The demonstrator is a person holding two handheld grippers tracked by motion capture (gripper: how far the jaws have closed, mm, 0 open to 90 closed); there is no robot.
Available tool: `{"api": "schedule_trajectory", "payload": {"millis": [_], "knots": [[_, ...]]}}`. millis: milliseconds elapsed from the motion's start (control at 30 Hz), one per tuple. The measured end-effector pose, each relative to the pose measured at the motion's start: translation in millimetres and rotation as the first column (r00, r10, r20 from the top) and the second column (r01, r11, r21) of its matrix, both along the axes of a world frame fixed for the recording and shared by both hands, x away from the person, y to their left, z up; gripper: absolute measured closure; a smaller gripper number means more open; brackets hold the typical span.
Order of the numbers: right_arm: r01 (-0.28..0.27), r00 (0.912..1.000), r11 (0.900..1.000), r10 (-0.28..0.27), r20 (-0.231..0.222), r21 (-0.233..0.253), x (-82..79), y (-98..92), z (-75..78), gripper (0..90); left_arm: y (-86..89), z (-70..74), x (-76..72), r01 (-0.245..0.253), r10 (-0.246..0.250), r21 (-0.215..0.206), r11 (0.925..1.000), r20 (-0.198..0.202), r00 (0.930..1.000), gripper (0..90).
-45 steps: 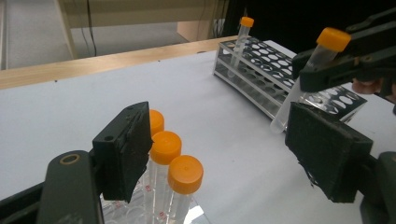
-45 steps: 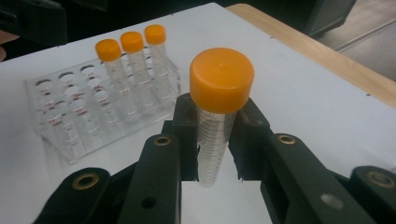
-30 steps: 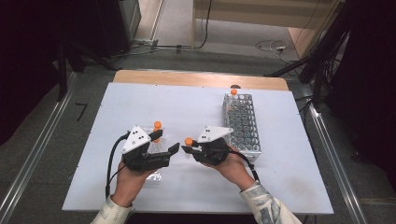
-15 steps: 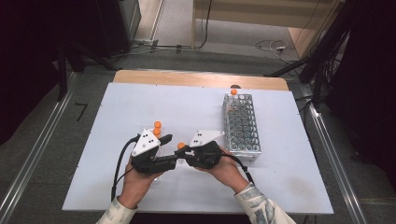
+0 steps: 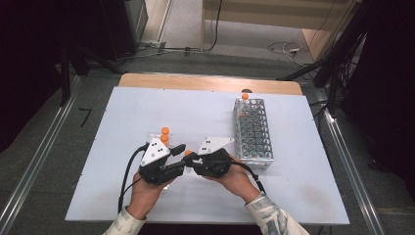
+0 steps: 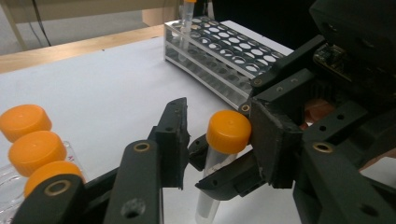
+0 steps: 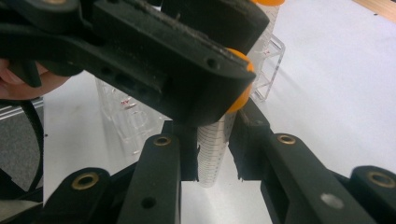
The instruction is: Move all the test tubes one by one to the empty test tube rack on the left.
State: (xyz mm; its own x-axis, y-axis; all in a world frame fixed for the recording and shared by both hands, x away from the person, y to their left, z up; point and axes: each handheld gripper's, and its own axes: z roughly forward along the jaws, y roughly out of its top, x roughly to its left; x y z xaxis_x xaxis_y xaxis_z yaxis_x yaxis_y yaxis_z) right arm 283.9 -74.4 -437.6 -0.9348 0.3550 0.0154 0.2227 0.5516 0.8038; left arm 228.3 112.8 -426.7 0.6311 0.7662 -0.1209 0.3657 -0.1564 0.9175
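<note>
A clear tube with an orange cap (image 5: pixel 187 153) stands upright between the two grippers at the table's front middle. My right gripper (image 5: pixel 194 162) is shut on the tube's graduated body (image 7: pixel 212 154), as the right gripper view (image 7: pixel 212 135) shows. My left gripper (image 5: pixel 179 157) faces it from the left. In the left gripper view its jaws (image 6: pixel 219 126) stand open on either side of the orange cap (image 6: pixel 228 131); the cap touches the right jaw and a gap remains at the left one. The tube's bottom end is hidden behind the right gripper (image 6: pixel 212 165).
A clear holder (image 5: pixel 164 137) with orange-capped tubes (image 6: pixel 32 140) stands just behind the left gripper. A perforated tube rack (image 5: pixel 252 132) stands at the right, with one capped tube (image 5: pixel 244 100) in its far corner. Bare white table lies to the left and front.
The two grippers have come together from a gap apart. The right gripper carried the tube leftward, and the left gripper's jaws now flank its cap.
</note>
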Motion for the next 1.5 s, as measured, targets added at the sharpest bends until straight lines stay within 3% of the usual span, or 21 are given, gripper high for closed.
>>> {"api": "schedule_trajectory", "payload": {"millis": [233, 467, 633, 833, 1167, 1500], "knots": [[-0.001, 1.0000, 1.000, 0.001, 0.000, 0.001, -0.7, 0.3, 0.3, 71.7, -2.4, -1.5, -0.6, 0.015, -0.015, 0.005, 0.9999, 0.001, 0.9999, 68.6], [-0.007, 1.0000, 1.000, 0.007, -0.001, 0.002, -0.4, -0.2, 0.1, 70.9, -2.2, -1.1, -0.8, 0.018, -0.018, 0.004, 0.9998, 0.002, 0.9998, 70.0], [-0.010, 0.9999, 1.000, 0.010, -0.013, 0.018, -1.2, -0.3, 0.4, 53.3, -1.7, -0.2, -1.0, 0.020, -0.020, -0.007, 0.9998, -0.003, 0.9998, 70.3], [0.017, 0.9997, 0.999, -0.016, -0.017, 0.042, -1.5, -6.3, 0.9, 42.9, 3.5, 3.7, -1.3, 0.012, -0.012, -0.026, 0.9996, 0.001, 0.9999, 70.2], [0.043, 0.9989, 0.995, -0.041, -0.025, 0.090, -8.1, -26.8, 2.0, 41.1, 17.5, 13.9, -2.7, -0.009, 0.009, -0.065, 0.9978, 0.012, 0.9999, 70.1], [0.060, 0.9980, 0.994, -0.058, -0.027, 0.088, -11.6, -33.4, 0.9, 40.8, 42.9, 28.9, -6.9, -0.046, 0.048, -0.109, 0.9930, 0.023, 0.9986, 70.1]]}}
